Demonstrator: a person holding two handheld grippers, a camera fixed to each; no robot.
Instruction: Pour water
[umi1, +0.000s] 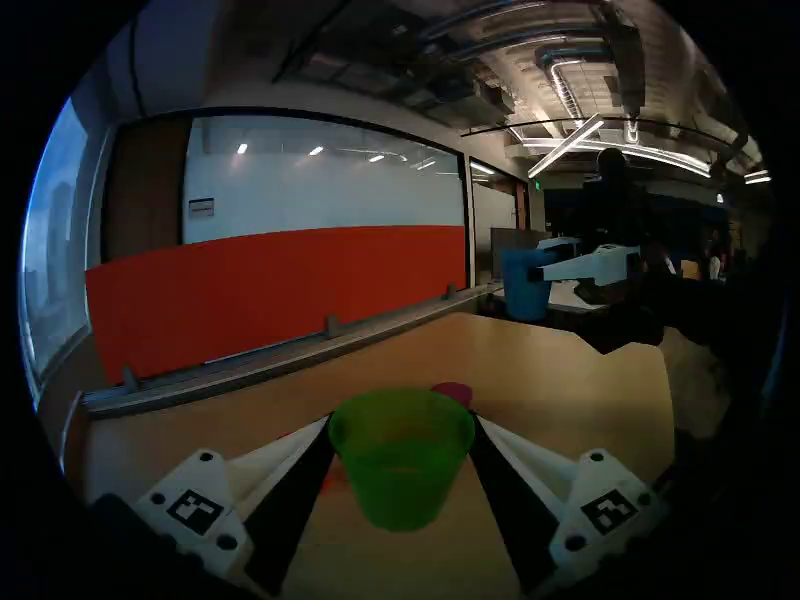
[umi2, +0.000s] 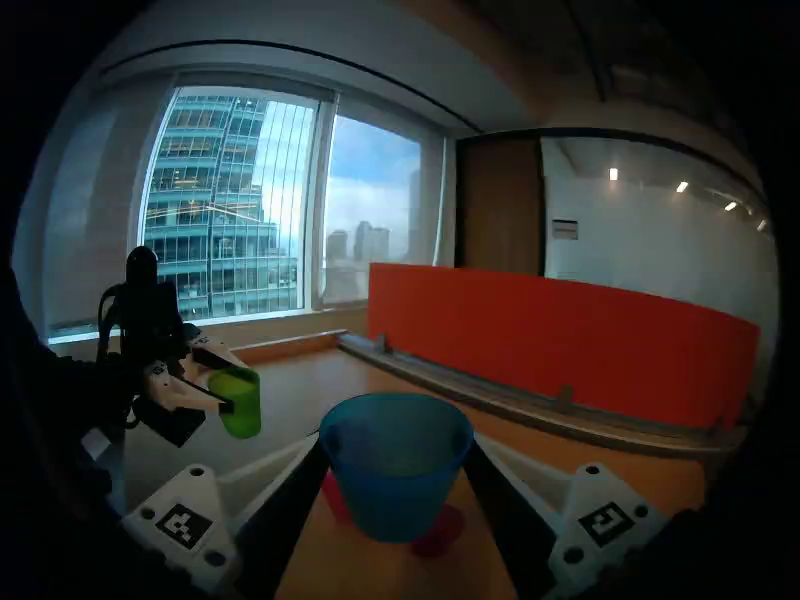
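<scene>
A translucent green cup (umi1: 402, 468) stands upright between the white fingers of my left gripper (umi1: 402, 462), which is shut on it above the wooden table (umi1: 560, 370). A blue cup (umi2: 396, 463) is held the same way by my right gripper (umi2: 396, 470), upright and lifted over the table. Across the table the right gripper view catches the left gripper (umi2: 205, 390) with its green cup (umi2: 237, 401). The left gripper view shows the right gripper (umi1: 560, 265) far off with the blue cup (umi1: 526, 283). Whether either cup holds water cannot be told.
Small pink and red pieces (umi2: 437, 530) lie on the table under the blue cup, and a pink one (umi1: 455, 391) shows behind the green cup. An orange divider panel (umi1: 270, 285) on a grey rail (umi1: 290, 350) runs along the table's far edge. Windows (umi2: 230, 230) stand beyond.
</scene>
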